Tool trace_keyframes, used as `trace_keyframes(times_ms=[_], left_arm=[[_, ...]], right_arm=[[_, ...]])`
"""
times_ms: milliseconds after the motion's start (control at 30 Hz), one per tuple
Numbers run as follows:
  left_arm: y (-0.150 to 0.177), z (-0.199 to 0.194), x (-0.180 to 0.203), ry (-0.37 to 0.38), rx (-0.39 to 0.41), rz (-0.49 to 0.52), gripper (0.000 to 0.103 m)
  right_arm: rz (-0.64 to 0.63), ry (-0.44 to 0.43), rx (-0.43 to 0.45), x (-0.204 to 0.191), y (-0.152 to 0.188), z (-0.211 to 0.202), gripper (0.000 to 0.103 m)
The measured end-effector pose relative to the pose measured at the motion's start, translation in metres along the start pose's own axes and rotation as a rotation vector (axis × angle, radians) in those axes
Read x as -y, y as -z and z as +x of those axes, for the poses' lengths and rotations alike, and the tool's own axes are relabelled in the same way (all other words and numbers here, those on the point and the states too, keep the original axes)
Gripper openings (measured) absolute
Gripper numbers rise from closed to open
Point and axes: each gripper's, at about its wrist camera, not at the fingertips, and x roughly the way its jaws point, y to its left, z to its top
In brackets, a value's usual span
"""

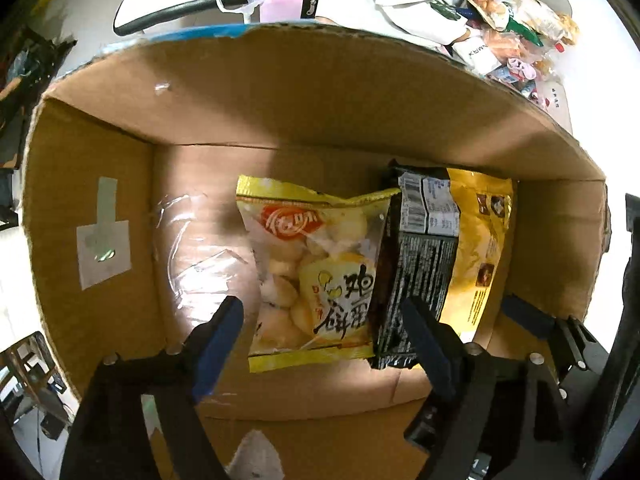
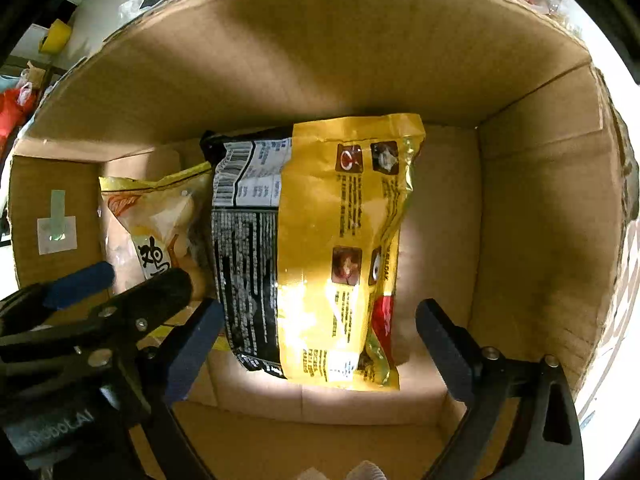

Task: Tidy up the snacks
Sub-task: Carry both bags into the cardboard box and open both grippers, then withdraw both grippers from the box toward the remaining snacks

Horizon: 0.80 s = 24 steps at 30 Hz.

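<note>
Black and blue fingers of the left gripper (image 1: pixel 322 320) stand spread wide and hold nothing, above the near edge of the cardboard box (image 1: pixel 280 92). The right gripper (image 2: pixel 320 328) is spread too, also with nothing between its fingers. On the box floor three packets lie side by side, touching: the egg biscuit bag (image 1: pixel 312 272), the black packet (image 2: pixel 246 248), and the yellow packet (image 2: pixel 344 248) nearest the right wall. Beyond the far wall lies a pile of snacks (image 1: pixel 516 20).

Three snack packs side by side in cardboard box (image 1: pixel 280 100), biscuit bag (image 1: pixel 312 272) leftmost, noodle pack (image 1: pixel 416 264) middle, pouch (image 2: pixel 340 248) rightmost
</note>
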Motion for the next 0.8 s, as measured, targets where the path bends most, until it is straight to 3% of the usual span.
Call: trace_keyframes(times_ms=[300, 600, 800], left_arm=[[0.037, -0.036, -0.016, 0.007, 0.103, 0.035, 0.082], [0.103, -0.092, -0.02, -0.034, 0.312, 0.057, 0.082], [0.14, -0.116, -0.012, -0.069, 0.403, 0.075, 0.082]], right_arm=[[-0.018, -0.012, 0.026, 0.003, 0.048, -0.033, 0.099], [-0.023, 0.024, 0.199, 0.015, 0.14, -0.105, 0.099], [-0.04, 0.059, 0.307, 0.011, 0.188, -0.152, 0.099]])
